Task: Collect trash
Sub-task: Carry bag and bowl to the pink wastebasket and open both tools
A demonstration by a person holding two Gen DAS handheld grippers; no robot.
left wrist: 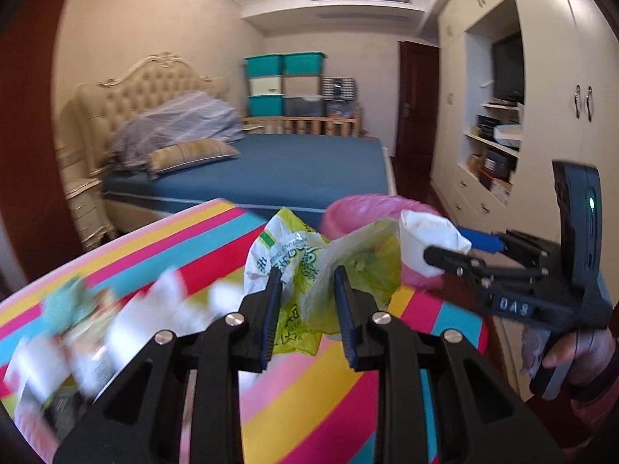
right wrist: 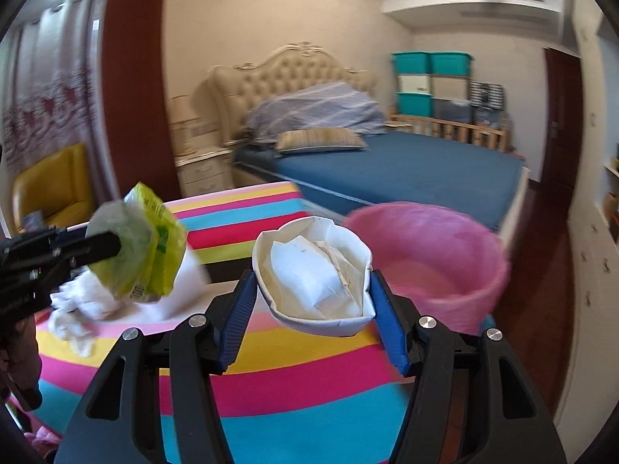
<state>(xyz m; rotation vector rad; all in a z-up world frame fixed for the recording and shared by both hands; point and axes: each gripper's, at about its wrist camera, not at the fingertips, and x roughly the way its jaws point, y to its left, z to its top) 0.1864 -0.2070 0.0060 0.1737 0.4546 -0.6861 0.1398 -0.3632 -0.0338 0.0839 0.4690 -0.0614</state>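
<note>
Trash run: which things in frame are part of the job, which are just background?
Job:
- green plastic bag in left tongs
- folded white paper box in right tongs
- pink-lined bin
- crumpled white tissues on striped table

Background:
- bed
- teal storage boxes
- yellow chair
- wardrobe

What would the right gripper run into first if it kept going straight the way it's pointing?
Likely the pink-lined bin, just ahead and slightly right of the right gripper, which holds a folded paper boat. Depth is unclear; it might pass over the rim.
</note>
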